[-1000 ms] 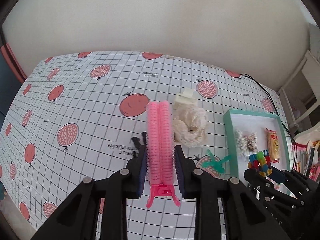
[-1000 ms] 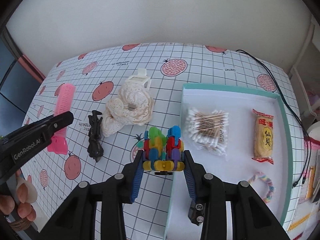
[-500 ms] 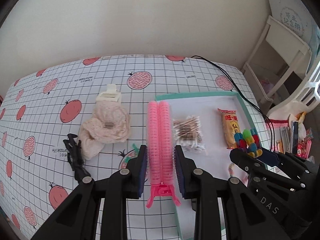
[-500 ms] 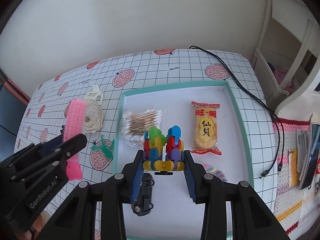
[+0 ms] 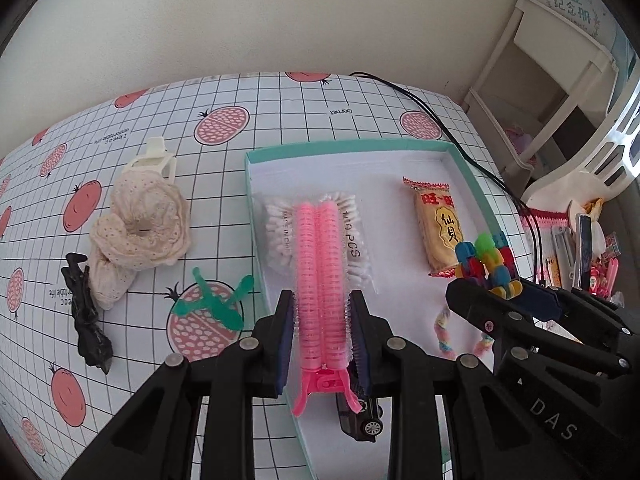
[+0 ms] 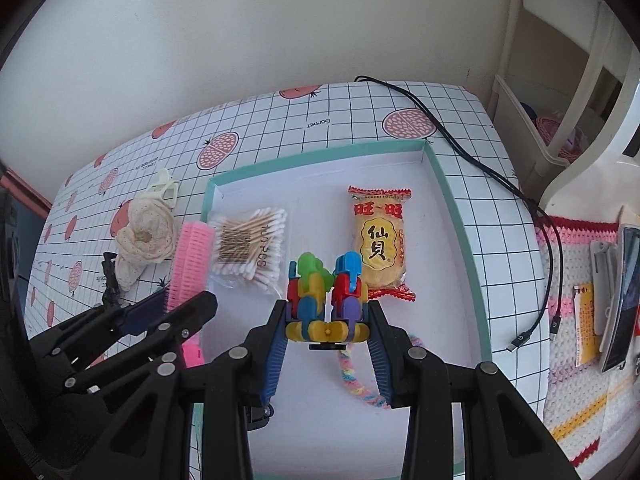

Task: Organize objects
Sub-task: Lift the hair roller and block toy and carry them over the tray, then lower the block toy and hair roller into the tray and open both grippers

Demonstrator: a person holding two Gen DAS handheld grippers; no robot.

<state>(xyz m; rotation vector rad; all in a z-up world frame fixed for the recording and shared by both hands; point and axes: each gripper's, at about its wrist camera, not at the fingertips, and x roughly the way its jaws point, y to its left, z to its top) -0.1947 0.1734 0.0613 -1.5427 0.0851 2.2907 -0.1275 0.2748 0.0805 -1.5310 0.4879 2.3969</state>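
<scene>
Swinging over tray (image 5: 472, 176) since second ago: both grippers were above tablecloth, now above tray interior. Release likely next.

Left gripper (image 5: 322, 312) jaws narrow, clamping pink hair roller clip (image 5: 322, 264); ribbed double barrel projecting ahead of jaws, swab pack (image 5: 356, 236) beneath.

Right gripper (image 6: 328, 316) jaws pinching multicolour block toy (image 6: 326, 292); snack packet (image 6: 378, 240) just ahead.

Pink plastic roller hair clip (image 5: 320, 276): one
Multicolour plastic block toy (image 6: 326, 298): one
Clear bag of cotton swabs (image 6: 250, 246): one
Yellow rice-cracker packet (image 6: 378, 240): one
Pastel braided band (image 6: 354, 376): one
Small black toy car (image 5: 360, 416): one
Cream lace scrunchie (image 5: 140, 228): one
Cream claw clip (image 5: 154, 160): one
Green plastic clip (image 5: 216, 304): one
Black hair clip (image 5: 86, 312): one
Teal-rimmed tray (image 5: 344, 146): one
</scene>
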